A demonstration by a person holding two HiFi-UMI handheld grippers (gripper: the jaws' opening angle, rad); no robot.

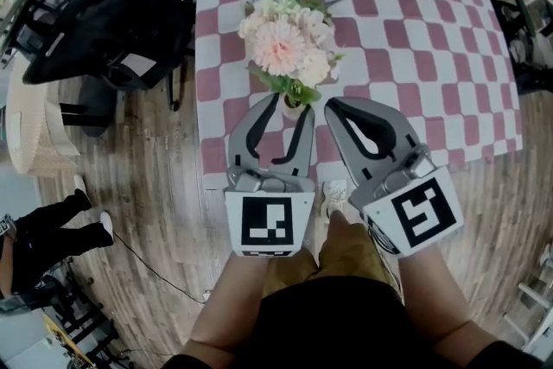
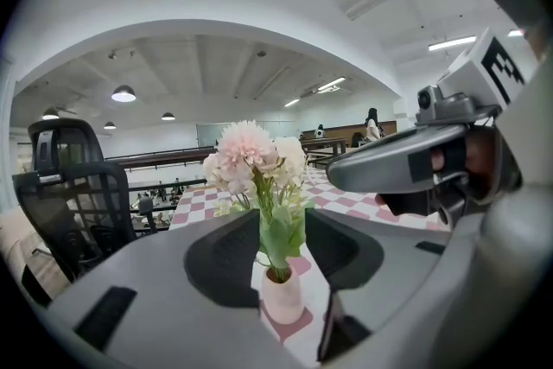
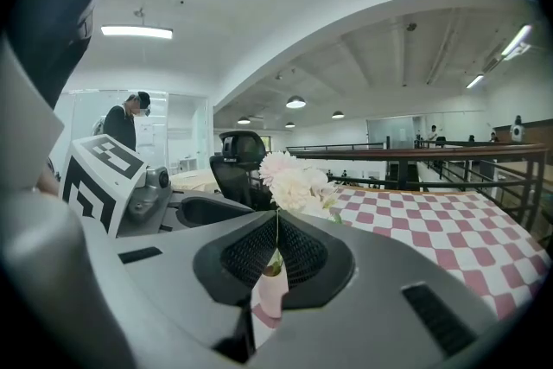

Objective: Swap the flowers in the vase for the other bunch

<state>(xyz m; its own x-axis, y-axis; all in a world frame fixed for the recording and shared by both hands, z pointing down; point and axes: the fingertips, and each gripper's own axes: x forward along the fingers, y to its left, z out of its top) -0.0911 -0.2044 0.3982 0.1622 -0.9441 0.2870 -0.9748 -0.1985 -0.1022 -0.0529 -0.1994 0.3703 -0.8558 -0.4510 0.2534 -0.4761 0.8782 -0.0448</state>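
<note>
view: head
cloth (image 1: pixel 415 30): pink and white checks, draped over the table's near edge
floor (image 1: pixel 147 212): wood planks
vase (image 1: pixel 295 111): small, pale pink, smooth, standing near the cloth's front edge
flowers (image 1: pixel 281 47): one big frilly pink bloom, cream ones around it and green leaves, standing in the vase
second bunch (image 1: pixel 285 7): paler, greenish white, just behind the vase; it seems to lie on the cloth with one stem pointing right
left gripper (image 1: pixel 292 102): grey curved jaws, spread, with the vase at their tips
right gripper (image 1: pixel 332 104): just right of the vase, tips pressed together, an oval gap behind them
chair (image 1: pixel 104 22): black mesh, left of the table

view: left gripper
jaws: apart, with dark ribbed pads; the vase (image 2: pixel 282 296) stands upright in the gap, and I cannot tell whether it touches them
flowers (image 2: pixel 251 153): rise above the jaws on green stems
right gripper (image 2: pixel 337 175): close by at the right
ceiling (image 2: pixel 216 56): white and vaulted, with dome lamps and strip lights

view: right gripper
jaws: tips meet, nothing pinched; the vase (image 3: pixel 270 294) shows through the slit below them
flowers (image 3: pixel 294 177): just past the tips
railing (image 3: pixel 449 155): dark, beyond the table
</note>
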